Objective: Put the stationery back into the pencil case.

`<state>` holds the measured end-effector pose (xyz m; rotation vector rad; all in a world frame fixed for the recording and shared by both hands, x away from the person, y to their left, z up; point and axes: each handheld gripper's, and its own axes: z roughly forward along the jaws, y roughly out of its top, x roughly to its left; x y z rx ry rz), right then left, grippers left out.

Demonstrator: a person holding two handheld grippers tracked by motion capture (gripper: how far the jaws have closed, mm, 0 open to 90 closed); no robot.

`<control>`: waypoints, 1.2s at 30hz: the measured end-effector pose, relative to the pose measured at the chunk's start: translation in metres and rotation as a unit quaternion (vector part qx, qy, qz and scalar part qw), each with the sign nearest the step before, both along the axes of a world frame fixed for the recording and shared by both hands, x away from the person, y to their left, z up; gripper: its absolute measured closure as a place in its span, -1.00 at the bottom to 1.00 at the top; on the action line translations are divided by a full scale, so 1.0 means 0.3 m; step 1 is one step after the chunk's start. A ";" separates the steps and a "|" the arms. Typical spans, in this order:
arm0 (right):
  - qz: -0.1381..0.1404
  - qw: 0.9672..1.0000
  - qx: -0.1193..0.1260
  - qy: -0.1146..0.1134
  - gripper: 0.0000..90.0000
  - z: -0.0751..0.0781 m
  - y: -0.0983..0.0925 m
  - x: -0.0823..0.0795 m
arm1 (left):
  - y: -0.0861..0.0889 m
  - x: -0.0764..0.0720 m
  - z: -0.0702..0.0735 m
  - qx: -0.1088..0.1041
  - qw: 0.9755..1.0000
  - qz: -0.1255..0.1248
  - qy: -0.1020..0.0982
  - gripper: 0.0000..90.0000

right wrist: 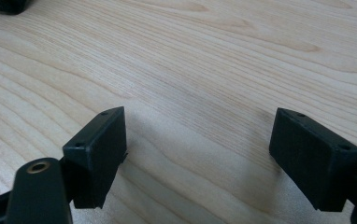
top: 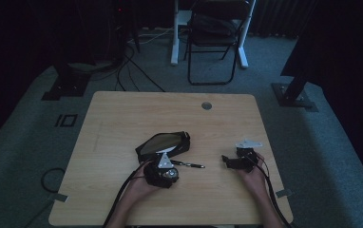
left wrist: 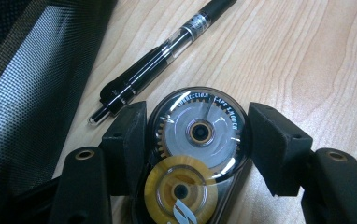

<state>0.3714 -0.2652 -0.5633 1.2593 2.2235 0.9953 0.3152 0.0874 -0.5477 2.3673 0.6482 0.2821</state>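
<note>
At the near edge of the wooden tabletop (top: pixel 122 118), the left gripper (left wrist: pixel 197 140) clasps a correction tape dispenser (left wrist: pixel 200 149) between its jaws, both pads against its sides. Just beyond lies a black pen (left wrist: pixel 158 56), beside a black mesh pouch (top: pixel 163 142). To the right, the right gripper (right wrist: pixel 197 154) rests with jaws spread, nothing between them.
</note>
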 end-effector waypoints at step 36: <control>0.000 1.000 0.000 0.000 -0.58 0.000 0.000 0.000 | 0.028 -0.026 0.082 -0.029 0.999 0.009 -0.017 -0.08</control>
